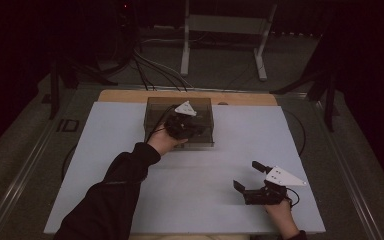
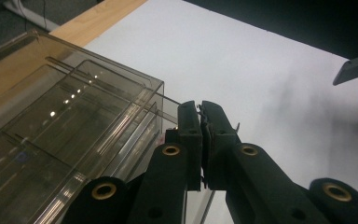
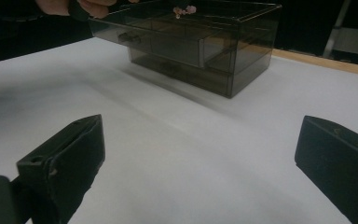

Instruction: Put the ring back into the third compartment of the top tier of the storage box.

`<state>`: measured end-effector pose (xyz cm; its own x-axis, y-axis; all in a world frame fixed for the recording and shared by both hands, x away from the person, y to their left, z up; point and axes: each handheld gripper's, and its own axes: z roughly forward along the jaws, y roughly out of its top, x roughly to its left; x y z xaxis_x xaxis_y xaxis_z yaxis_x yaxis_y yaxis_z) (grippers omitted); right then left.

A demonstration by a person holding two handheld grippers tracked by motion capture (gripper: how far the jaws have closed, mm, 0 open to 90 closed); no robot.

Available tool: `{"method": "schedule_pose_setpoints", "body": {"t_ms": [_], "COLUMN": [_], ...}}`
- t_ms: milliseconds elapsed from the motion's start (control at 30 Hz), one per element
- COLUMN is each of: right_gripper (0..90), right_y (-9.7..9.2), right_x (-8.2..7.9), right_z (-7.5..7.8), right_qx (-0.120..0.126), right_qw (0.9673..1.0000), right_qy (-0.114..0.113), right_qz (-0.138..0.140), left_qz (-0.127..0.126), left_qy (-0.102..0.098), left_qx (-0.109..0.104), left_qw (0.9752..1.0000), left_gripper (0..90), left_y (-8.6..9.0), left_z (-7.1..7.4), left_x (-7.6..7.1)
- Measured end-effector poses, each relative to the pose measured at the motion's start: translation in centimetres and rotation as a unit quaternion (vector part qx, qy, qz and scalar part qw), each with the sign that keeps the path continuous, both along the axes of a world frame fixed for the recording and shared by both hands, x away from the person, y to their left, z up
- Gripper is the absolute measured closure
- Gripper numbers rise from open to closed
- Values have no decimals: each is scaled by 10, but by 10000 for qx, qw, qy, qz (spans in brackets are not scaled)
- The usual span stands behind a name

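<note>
Smoky transparent plastic drawer box sits at twelve o'clock; left gripper, jaws together at its front edge, should move slowly while right gripper waits, jaws apart.

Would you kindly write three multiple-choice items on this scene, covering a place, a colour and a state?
1. Where does the drawer box stand?
A. far side of the table
B. the floor
C. beside the right gripper

2. What colour is the table top?
A. red
B. white
C. green

3. How do the right gripper jaws stand?
A. shut
B. open
C. gripping a cup

Answers:
1 A, it sits near the far edge under the left gripper.
2 B, plain white surface.
3 B, jaws wide apart, nothing between.
</note>
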<state>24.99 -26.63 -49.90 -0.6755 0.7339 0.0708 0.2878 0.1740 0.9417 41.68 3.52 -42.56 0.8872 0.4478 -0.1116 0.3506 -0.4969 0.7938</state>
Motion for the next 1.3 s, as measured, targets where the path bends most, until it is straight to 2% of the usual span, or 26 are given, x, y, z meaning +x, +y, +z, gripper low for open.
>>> {"method": "schedule_pose_setpoints", "body": {"t_ms": [100, 133, 200, 267, 467, 667, 800, 900, 1033, 1167, 1300], "right_gripper": [18, 18, 18, 18, 18, 18, 18, 18, 18, 18, 18], "right_y": [0, 0, 0, 0, 0, 1, 1, 1, 1, 1, 1], "right_x": [0, 0, 0, 0, 0, 0, 0, 0, 0, 0, 0], "right_z": [0, 0, 0, 0, 0, 0, 0, 0, 0, 0, 0], "right_qx": [-1, 1, -5, -1, -5, -10, -13, -10, -18, -29, -37], "right_qw": [10000, 10000, 10000, 10000, 10000, 10000, 10000, 10000, 10000, 10000, 10000], "right_qy": [5, 5, 0, 0, 5, 3, 4, 5, -6, -9, -5], "right_qz": [4, 6, 8, 8, 13, 11, 10, 10, 11, 13, 12], "left_qz": [152, 197, 213, 213, 169, 202, 123, 42, 93, 141, 126], "left_qy": [-173, -210, -114, -159, -158, -253, -250, -248, -262, -196, -215], "left_qx": [111, 129, 170, 211, 41, -43, -111, -202, -74, -108, -121], "left_qw": [9997, 9995, 9996, 9994, 9997, 9995, 9995, 9995, 9996, 9997, 9996], "left_gripper": [846, 785, 687, 629, 476, 379, 370, 321, 231, 156, 91], "left_y": [-2, -3, -4, -4, 0, 10, 16, 20, 24, 29, 36], "left_z": [0, 0, 0, 2, 10, 17, 21, 25, 27, 28, 28], "left_x": [-1, -1, -1, -3, -9, -14, -17, -20, -24, -26, -29]}}
